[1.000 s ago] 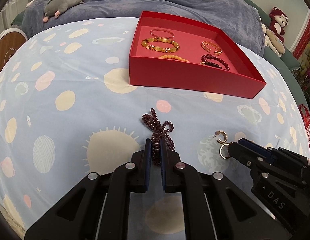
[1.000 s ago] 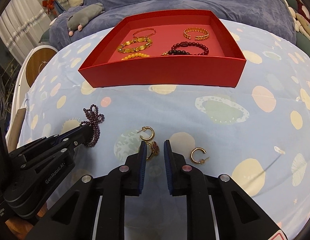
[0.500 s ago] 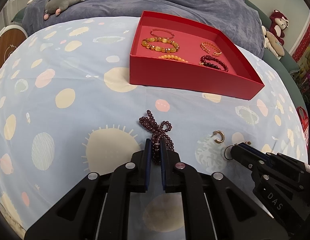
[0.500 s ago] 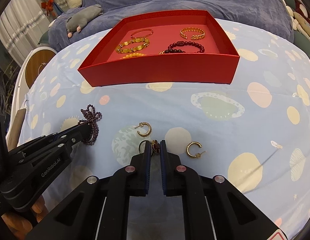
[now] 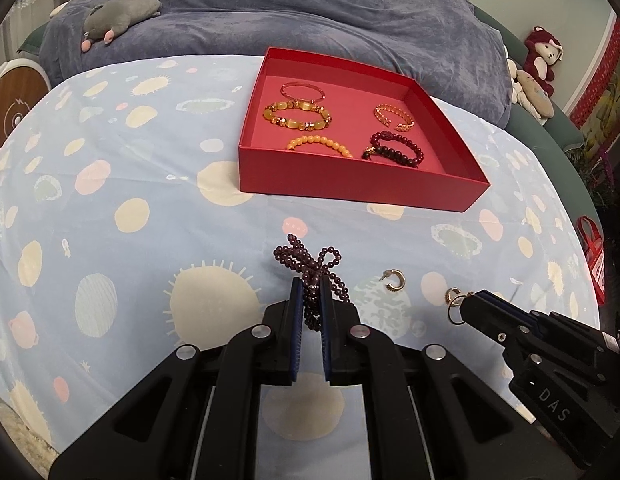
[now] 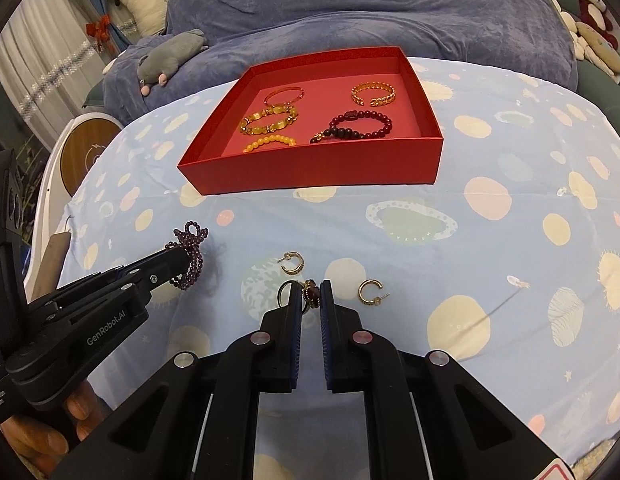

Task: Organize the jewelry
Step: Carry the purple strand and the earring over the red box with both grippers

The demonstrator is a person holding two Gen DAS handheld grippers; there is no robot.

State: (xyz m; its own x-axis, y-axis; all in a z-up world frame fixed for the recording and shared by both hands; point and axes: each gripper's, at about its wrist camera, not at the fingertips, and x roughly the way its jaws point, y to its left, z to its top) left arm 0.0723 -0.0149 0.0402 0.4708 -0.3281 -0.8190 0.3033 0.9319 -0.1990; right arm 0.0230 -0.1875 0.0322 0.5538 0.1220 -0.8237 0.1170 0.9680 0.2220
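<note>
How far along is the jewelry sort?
Done: five bracelets lie in the red box. In hand: left gripper is shut on the purple bead strand; right gripper is shut on a ring with a dark red stone. Left: two gold hoop earrings on the sheet.

Bedsheet (image 5: pixel 122 168) pale blue, printed with cream, pink and mint blobs plus spiky cream suns; box (image 5: pixel 350 190) solid red, floor a shade pinker; bead strand (image 5: pixel 310 268) dark purple; hoop earrings (image 6: pixel 293 264) gold; ring (image 6: pixel 311 291) gold with deep red stone; in the box: amber-yellow beads (image 5: pixel 298 114), orange beads (image 5: pixel 320 145), dark red-black beads (image 5: pixel 394 150), gold chain bangle (image 5: pixel 394 116); blanket (image 5: pixel 310 12) slate blue (plain); both grippers black, pads (image 5: pixel 296 300) blue.
</note>
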